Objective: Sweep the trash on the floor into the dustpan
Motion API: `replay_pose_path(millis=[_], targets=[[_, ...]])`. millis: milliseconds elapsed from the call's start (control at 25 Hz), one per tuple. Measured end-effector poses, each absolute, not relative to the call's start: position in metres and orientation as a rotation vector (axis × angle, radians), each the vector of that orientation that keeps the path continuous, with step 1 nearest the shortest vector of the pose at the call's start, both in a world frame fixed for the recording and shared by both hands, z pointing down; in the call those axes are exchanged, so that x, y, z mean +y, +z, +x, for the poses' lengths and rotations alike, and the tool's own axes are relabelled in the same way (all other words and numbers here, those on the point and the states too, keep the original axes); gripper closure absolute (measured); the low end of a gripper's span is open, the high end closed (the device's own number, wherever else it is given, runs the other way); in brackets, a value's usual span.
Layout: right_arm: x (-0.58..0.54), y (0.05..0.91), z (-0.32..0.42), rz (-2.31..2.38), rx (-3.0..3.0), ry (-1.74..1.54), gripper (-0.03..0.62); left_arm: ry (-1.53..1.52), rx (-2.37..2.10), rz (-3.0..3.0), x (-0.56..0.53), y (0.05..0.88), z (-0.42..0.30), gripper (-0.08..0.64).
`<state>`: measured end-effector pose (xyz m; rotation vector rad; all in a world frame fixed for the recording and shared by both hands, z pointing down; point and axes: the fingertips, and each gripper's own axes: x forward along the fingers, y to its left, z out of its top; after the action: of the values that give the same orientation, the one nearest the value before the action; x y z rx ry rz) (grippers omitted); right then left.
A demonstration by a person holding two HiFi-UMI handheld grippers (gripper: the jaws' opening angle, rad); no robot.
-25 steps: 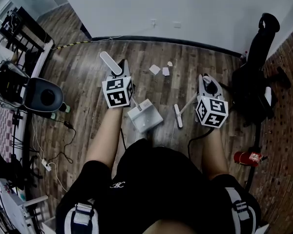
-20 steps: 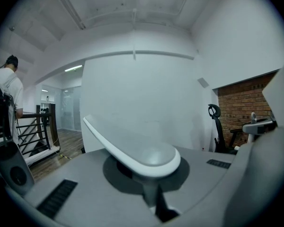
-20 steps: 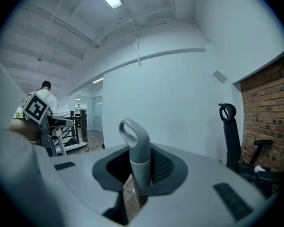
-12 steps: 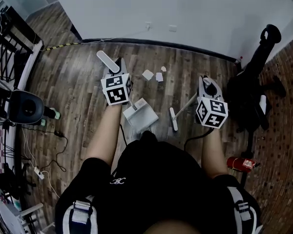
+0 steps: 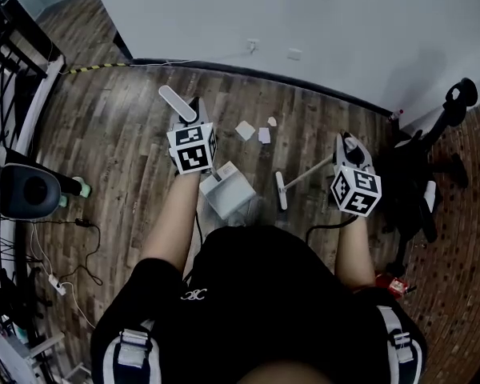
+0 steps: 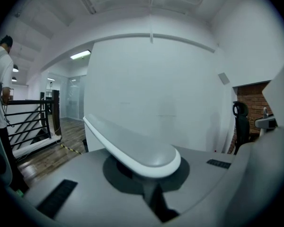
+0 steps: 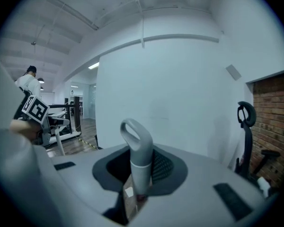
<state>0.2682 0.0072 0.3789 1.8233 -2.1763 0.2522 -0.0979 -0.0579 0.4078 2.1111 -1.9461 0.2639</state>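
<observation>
Head view: three paper scraps (image 5: 246, 130) on wood floor (image 5: 128, 134), just beyond dustpan (image 5: 230, 190); probably light, apt to skitter.
Left gripper (image 5: 195, 118): jaws clamped on dustpan handle.
Right gripper (image 5: 349, 146): jaws clamped on broom (image 5: 281, 190) handle.
Both tools likely rigid, light plastic; grip at handles suits.

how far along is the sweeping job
Done: the left tool grips the dustpan handle, the right tool the broom handle. In hand: the broom head sits beside the dustpan. Left: three white paper scraps lie beyond the pan, none visibly inside.
</observation>
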Motion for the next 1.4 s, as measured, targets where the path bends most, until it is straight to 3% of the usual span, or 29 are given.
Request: replay_pose_path(millis=[480, 1400], targets=[[-0.092, 0.371, 0.264, 1.848, -2.164, 0.181, 0.522, 0.261, -2.096, 1.993, -0.114, 0.412, -0.159, 0.565], [-0.327, 0.486, 0.303, 1.649, -2.099, 0.404, 0.522, 0.27, -2.31, 1.217, -0.266, 0.518, -0.261, 0.548]])
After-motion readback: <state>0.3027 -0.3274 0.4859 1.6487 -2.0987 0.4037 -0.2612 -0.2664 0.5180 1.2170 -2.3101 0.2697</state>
